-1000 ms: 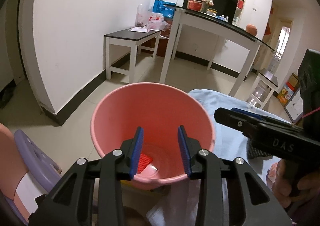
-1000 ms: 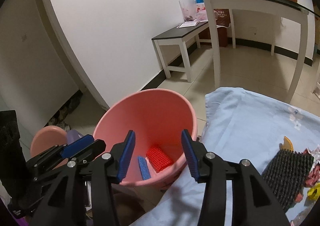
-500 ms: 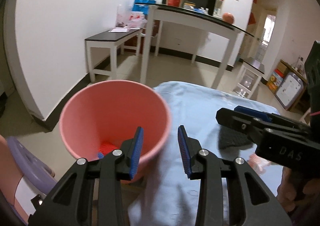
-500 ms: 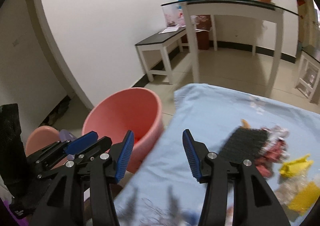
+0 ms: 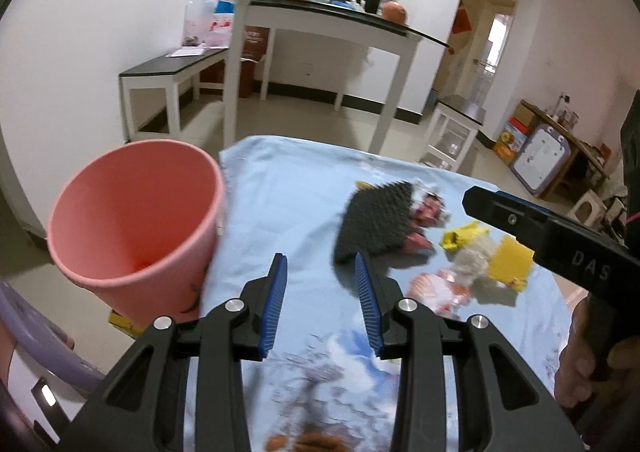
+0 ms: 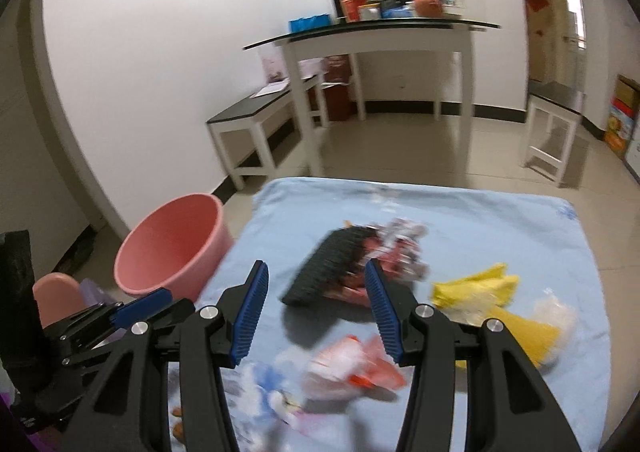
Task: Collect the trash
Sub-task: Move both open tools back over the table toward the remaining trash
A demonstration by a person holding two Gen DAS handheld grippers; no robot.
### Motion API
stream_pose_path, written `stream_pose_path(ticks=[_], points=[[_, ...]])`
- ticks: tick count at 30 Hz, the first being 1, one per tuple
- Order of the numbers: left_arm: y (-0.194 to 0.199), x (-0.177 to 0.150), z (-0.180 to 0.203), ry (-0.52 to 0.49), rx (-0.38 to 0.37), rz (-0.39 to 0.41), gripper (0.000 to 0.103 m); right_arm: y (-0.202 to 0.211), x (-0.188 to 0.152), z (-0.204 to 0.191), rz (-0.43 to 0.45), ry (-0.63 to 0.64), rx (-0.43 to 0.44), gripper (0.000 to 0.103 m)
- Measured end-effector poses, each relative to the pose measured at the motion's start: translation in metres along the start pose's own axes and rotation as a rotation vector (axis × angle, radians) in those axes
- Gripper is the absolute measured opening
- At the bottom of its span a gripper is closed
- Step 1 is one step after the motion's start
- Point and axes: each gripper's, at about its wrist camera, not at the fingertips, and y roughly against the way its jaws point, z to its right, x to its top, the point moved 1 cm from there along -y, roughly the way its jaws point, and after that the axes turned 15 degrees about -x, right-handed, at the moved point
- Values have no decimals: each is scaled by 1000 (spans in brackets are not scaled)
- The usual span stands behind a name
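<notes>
You are holding a gripper in each hand over a tabletop [image 6: 460,212] covered with a pale blue cloth. Your left gripper [image 5: 320,302] has its blue-padded jaws partly open with nothing between them; only the cloth shows in the gap. Your right gripper [image 6: 316,308] also has its jaws apart and empty, spread a little wider. In the left wrist view the right gripper's black body comes in from the right edge, with your hand [image 5: 592,368] wrapped around its grip.

The trash lies in a loose cluster on the cloth, ahead of both grippers. A black ridged foam piece [image 6: 324,266] lies nearest the middle, seen just beyond the right jaws and slightly right of the left jaws. Crumpled red and silver wrappers [image 6: 394,252] touch its far right side. Further right are yellow scraps [image 6: 476,286] and a clear crinkled plastic piece [image 6: 554,312]. A red and white wrapper [image 6: 352,364] lies closer to you, below the right jaws in the right wrist view. Much of this is motion-blurred, so finer detail cannot be told.

A pink bucket [image 5: 132,220] stands off the left edge of the tabletop, just beside it, its mouth open upward. Behind are a white wall, a low bench [image 6: 256,120] and a tall white table [image 6: 376,40] with a dark top.
</notes>
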Motion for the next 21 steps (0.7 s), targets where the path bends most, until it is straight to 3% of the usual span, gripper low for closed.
stream_pose_path(ticks=[11,21], points=[[-18,-16,38,-48,-80,-58,36,13,-33,63,-7,-68,-103,50],[-25,-28,46,5,-114,-111,36,14,-60,88,-25,-89,-136,50]])
